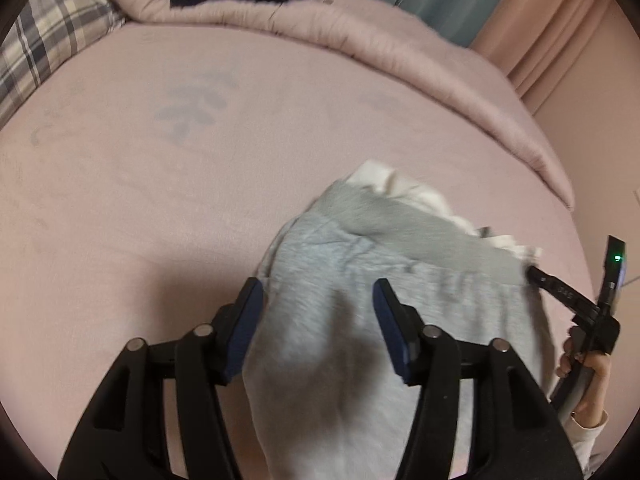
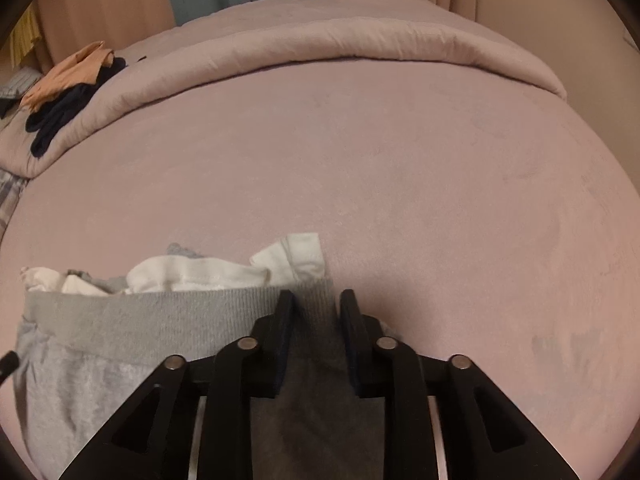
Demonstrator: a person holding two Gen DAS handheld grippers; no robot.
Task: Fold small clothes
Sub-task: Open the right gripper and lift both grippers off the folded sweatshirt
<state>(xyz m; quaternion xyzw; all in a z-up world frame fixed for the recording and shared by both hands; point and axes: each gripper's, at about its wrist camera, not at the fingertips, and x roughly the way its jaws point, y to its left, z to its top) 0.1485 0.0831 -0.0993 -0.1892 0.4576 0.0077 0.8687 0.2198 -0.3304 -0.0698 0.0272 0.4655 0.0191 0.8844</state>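
Observation:
A small grey sweatshirt (image 1: pixel 360 300) with a ribbed hem band (image 2: pixel 160 316) and white lining (image 2: pixel 200 276) lies on the pink bed. My left gripper (image 1: pixel 318 296) is open, its jaws wide apart over the grey fabric, holding nothing. My right gripper (image 2: pixel 316 304) has its jaws partly closed around the right end of the ribbed band; the band sits between the pads, but a gap shows. In the left wrist view the right gripper (image 1: pixel 532 274) touches the hem's right corner.
The pink bed sheet (image 2: pixel 400 180) spreads ahead. A rolled pink duvet (image 2: pixel 320 44) lies along the far side. Dark and orange clothes (image 2: pixel 68 92) rest on the duvet's left end. A plaid pillow (image 1: pixel 44 44) is at far left. Curtains hang behind.

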